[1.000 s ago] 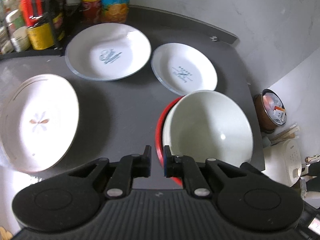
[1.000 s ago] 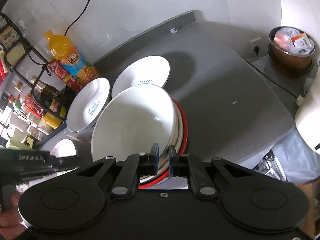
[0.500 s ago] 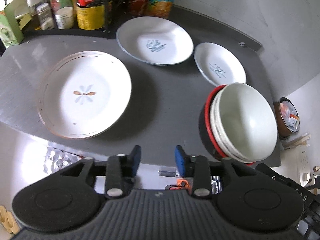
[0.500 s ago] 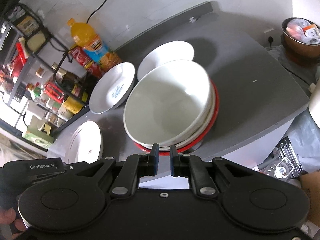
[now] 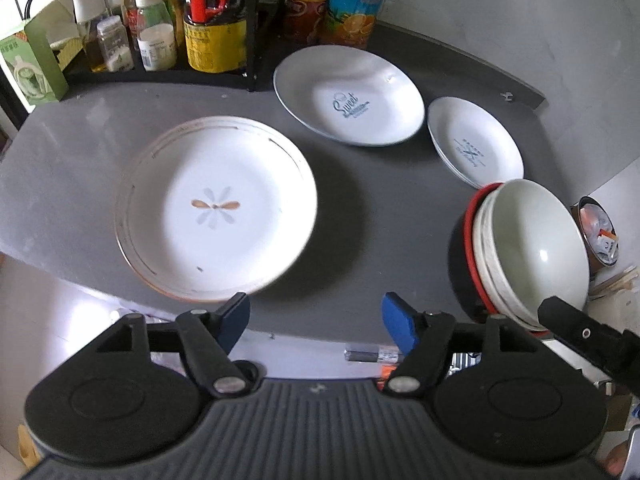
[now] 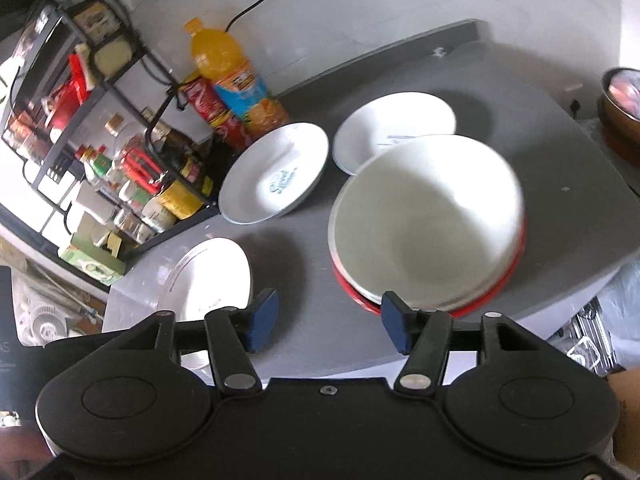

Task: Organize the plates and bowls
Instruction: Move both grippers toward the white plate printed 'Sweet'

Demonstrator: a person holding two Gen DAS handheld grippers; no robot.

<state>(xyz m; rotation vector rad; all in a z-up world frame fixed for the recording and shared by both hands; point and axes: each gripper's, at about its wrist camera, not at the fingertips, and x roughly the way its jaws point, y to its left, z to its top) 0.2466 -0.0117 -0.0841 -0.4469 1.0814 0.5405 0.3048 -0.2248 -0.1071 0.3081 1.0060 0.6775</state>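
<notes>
While both tools hang just off the near edge of the grey counter [image 5: 380, 208], neither holds anything: the left gripper [image 5: 316, 318] has its blue pads spread wide, and the right gripper [image 6: 326, 318] is spread just as wide. Nested bowls [image 6: 424, 216] sit at the counter's right front corner, a white one uppermost inside at least 1 more white bowl and a red-rimmed one at the bottom. 3 plates lie apart: the flower plate [image 5: 216, 208] near the front left edge, the "Sweet" plate [image 5: 348, 96] at the back beside the bottles, and the small plate [image 5: 474, 146] just behind the bowls, its edge partly hidden by them.

All of it looks like glazed ceramic, so I judge it stiff, fairly heavy, slick and liable to chip. A rim pinch seems the only hold, 1 pad inside and 1 under the lip. The flower plate's near rim lies closest to the left gripper.
</notes>
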